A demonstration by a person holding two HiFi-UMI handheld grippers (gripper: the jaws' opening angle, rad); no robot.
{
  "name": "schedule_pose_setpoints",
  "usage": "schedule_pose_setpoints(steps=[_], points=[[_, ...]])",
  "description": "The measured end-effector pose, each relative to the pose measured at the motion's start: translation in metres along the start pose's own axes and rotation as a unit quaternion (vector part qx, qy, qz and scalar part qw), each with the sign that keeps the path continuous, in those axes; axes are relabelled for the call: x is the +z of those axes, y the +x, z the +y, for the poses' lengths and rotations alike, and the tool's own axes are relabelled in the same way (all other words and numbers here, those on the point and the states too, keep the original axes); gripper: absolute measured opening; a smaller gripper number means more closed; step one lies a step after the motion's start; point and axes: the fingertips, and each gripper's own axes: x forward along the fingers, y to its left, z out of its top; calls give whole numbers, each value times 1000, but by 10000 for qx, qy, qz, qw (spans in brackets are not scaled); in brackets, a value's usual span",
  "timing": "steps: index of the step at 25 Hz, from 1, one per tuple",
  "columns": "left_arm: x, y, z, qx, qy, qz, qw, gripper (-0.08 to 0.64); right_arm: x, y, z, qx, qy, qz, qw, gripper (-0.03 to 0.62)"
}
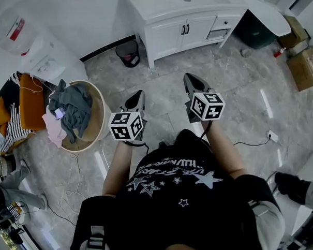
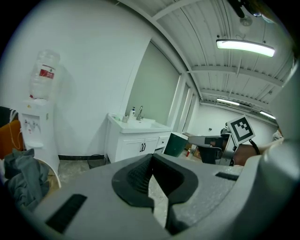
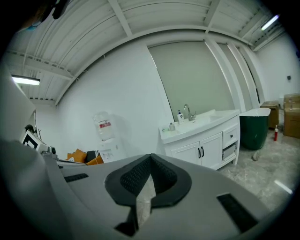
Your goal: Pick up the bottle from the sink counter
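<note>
The small white bottle [image 2: 132, 111] stands by the tap on the white sink counter [image 2: 140, 125], far across the room. In the right gripper view the bottle [image 3: 180, 116] is just left of the tap on the sink counter [image 3: 197, 124]. In the head view the sink counter [image 1: 172, 8] is at the top, well ahead of both grippers. My left gripper [image 1: 136, 97] and right gripper [image 1: 189, 81] are held side by side over the floor. The left gripper [image 2: 152, 157] has its jaws together with nothing in them. So does the right gripper [image 3: 150, 157].
A round basket of clothes [image 1: 79, 116] and a water dispenser [image 1: 43, 55] stand to the left. A small black bin [image 1: 129, 52] sits beside the vanity. A green bin [image 1: 256, 33] and cardboard boxes [image 1: 306, 66] are at the right. Cables lie on the floor.
</note>
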Motion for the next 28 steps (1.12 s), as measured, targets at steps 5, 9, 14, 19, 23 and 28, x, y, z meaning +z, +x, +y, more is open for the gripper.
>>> schedule_pose_setpoints(steps=[5,9,14,19,23,28], points=[[2,16,16,40,-67,99,9999,8,6,24,-12,29,43,34,10000,6],[8,38,32,142,-142,149,9997,8,16,53,-29,25,24,-51,10000,6],[24,89,57,344,-140,205,9991,8,35,111,-68,-18,-8,-155,9999,6],[57,154,81,570,-160,223,9980,8,62,181,-110,130,39,-41,9999,6],[90,207,91,688,-208,196,9972,8,91,232,-144,274,-1,61,9996,6],[123,270,102,747,-210,131,9969,8,124,288,-181,461,-26,50,9989,6]])
